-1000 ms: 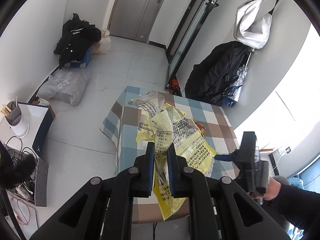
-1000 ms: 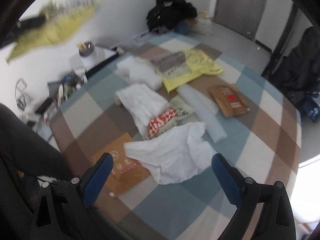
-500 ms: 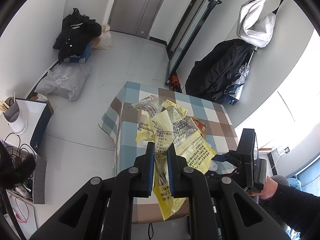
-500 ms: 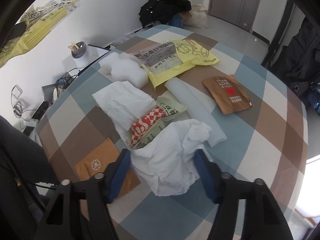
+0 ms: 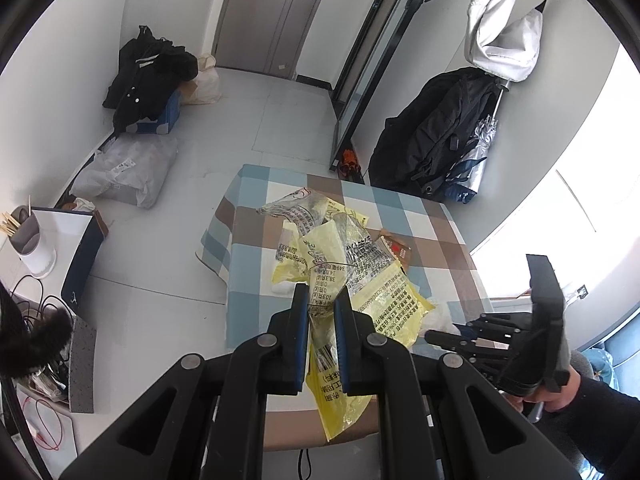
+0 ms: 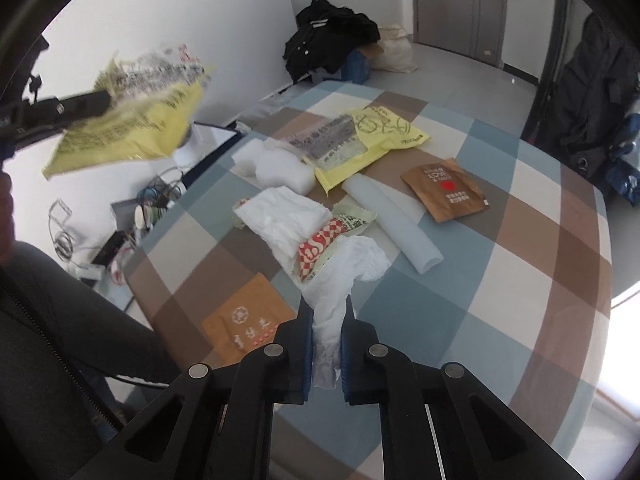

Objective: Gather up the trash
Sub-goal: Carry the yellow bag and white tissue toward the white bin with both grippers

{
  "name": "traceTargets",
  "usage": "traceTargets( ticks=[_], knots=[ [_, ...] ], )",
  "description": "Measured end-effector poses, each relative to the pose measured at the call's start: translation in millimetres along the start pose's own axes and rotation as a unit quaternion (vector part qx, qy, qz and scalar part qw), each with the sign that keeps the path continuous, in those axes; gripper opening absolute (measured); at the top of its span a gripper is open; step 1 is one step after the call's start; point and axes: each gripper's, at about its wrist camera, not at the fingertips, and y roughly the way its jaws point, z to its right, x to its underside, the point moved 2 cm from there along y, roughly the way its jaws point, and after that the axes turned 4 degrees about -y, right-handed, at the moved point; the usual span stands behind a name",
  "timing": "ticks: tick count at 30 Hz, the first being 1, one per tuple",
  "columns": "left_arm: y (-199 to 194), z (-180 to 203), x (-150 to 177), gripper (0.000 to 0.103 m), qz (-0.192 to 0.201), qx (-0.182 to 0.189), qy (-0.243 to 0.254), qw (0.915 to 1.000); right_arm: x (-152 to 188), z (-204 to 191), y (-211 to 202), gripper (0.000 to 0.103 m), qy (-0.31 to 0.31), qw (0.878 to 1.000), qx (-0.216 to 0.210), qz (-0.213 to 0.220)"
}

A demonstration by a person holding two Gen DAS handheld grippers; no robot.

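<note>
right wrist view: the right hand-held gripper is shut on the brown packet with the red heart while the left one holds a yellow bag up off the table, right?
Not quite. In the right wrist view the right hand-held gripper is shut on the white tissue, not the brown packet with the red heart, which lies untouched farther back on the table. The rest holds: the left hand-held gripper holds a yellow bag up off the table.

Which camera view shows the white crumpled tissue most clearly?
The right wrist view: the tissue fills the centre, pinched in the right gripper. In the left wrist view the yellow bag hides almost all of it.
</note>
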Motion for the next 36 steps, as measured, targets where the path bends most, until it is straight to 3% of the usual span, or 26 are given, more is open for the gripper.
traceTargets(
  ticks=[4,11,23,30,36],
  knots=[
    [0,17,1,0.008,0.006,0.001,0.014,0.9999,4,4,-35,0.009,0.021,0.999,-0.006,0.028],
    [0,77,0,0.008,0.009,0.011,0.064,0.9979,25,18,-130,0.009,0.051,0.993,0.002,0.104],
    [30,236,14,0.008,-0.025,0.09,0.158,0.983,99,102,-262,0.009,0.148,0.966,0.088,0.194],
    [88,308,37,0.008,-0.08,0.112,0.203,0.9695,168,170,-285,0.009,0.242,0.941,0.14,0.192],
    [145,354,68,0.008,-0.153,0.112,0.238,0.9525,226,226,-252,0.009,0.331,0.92,0.144,0.156]
  ],
)
